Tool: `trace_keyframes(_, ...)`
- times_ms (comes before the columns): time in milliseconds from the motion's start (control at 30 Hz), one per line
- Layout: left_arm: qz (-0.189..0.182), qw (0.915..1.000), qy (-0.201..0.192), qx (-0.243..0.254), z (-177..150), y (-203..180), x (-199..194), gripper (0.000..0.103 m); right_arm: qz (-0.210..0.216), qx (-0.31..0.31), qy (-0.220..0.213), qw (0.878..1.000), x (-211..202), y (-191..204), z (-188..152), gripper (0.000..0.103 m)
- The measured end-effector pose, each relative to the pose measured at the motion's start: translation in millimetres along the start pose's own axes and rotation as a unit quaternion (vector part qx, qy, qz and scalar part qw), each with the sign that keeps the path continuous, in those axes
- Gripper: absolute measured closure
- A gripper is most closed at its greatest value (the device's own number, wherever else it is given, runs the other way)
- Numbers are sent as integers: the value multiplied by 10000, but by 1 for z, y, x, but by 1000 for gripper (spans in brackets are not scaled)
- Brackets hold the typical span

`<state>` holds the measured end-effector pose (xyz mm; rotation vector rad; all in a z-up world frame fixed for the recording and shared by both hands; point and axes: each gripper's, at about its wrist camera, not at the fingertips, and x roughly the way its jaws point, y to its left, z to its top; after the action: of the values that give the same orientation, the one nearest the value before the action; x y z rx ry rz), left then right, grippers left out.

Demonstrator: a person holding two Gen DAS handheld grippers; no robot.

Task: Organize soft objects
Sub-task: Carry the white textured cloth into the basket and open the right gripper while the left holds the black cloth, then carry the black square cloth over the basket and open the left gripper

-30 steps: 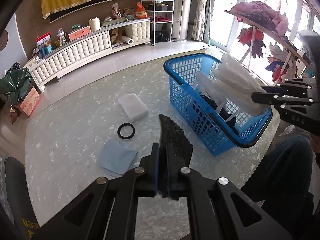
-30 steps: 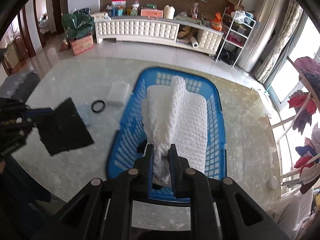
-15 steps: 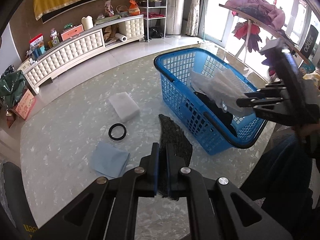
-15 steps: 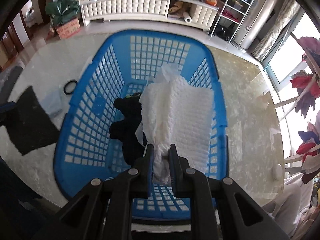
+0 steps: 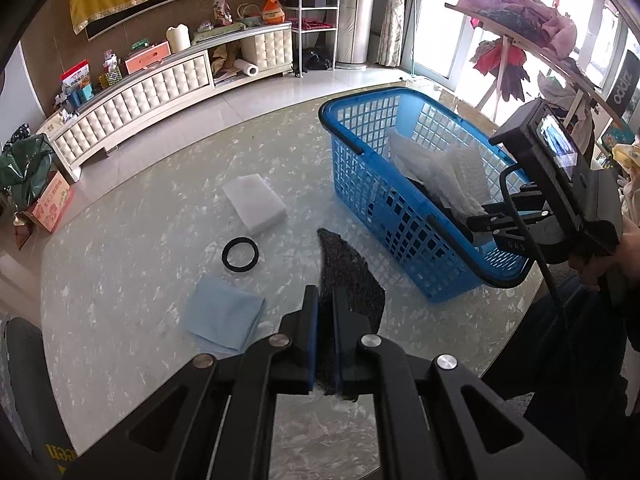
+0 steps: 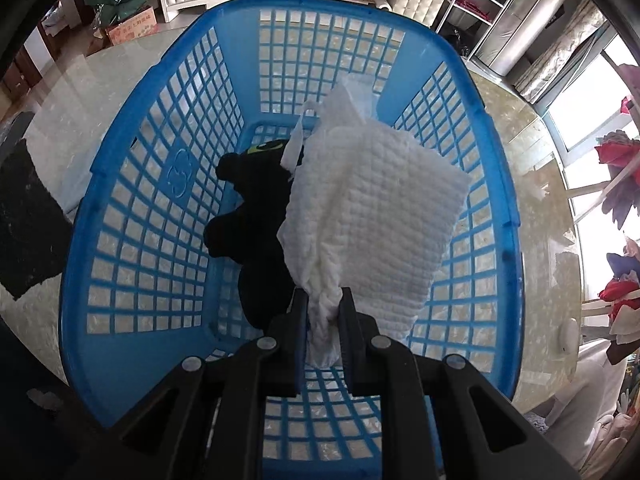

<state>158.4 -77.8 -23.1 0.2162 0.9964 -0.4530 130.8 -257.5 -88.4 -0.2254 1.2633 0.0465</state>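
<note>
Soft objects, count: five seen across both views — one white quilted cloth, one black plush toy, one dark mesh pad, one light blue cloth, one white foam block.
Non-soft item, count: one black ring, lying flat on the table between the foam block and the light blue cloth.
Containers, count: one blue basket, with lattice walls and floor, right of centre in the left wrist view and filling the right wrist view.
Basket contents: two items. The black plush toy lies on the basket floor, left of centre in the right wrist view. The white quilted cloth hangs into the basket beside the toy and overlaps its right edge.
Right gripper: one, lower centre of its own view, tongs clamped on a bunched end of the white quilted cloth, pointing steeply down into the basket.
Left gripper: one, lower centre of its own view, tongs pressed together on the near edge of the dark mesh pad, which stands up from them over the table.
On the table, outside the basket: light blue cloth at lower left, folded flat; white foam block at centre left; ring between them. All three lie apart from one another.
Person: one hand at the right edge of the left wrist view, gripping the right gripper's handle.
</note>
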Motion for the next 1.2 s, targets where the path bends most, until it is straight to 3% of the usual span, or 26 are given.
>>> trace_keyframes(467, 63, 10000, 3, -30, -3, 5, -2, 98, 305, -45, -69, 9995, -4, 3, -7, 89)
trace_keyframes(600, 96, 9999, 20, -44, -4, 5, -1, 98, 290, -36, -15, 9996, -3, 7, -5, 83)
trace_keyframes(700, 102, 9999, 11, -50, -5, 5, -3, 98, 298, -1, -7, 9996, -2, 6, -5, 75)
trace_keyframes(733, 103, 9999, 3, -49, -5, 5, -3, 98, 266, 23, -6, 9996, -2, 5, -5, 67)
trace_keyframes(767, 97, 9999, -5, -52, -5, 5, -4, 98, 213, 45, -8, 9998, -2, 4, -5, 54)
trace_keyframes(867, 98, 9999, -23, -79, -5, 6, -4, 98, 52, 82, -98, 9999, -8, 1, -5, 31)
trace_keyframes(1033, 39, 10000, -66, -58, -2, 2, -6, 98, -141, 101, -268, 9995, -26, -5, -8, 21)
trace_keyframes(1167, -9, 9999, -120, 23, 1, -5, -11, 98, -144, 40, -444, 9989, -42, -7, -13, 1)
trace_keyframes(1200, -13, 9999, -149, 47, 3, -7, -13, 98, -145, 2, -488, 9987, -47, -5, -16, 1)
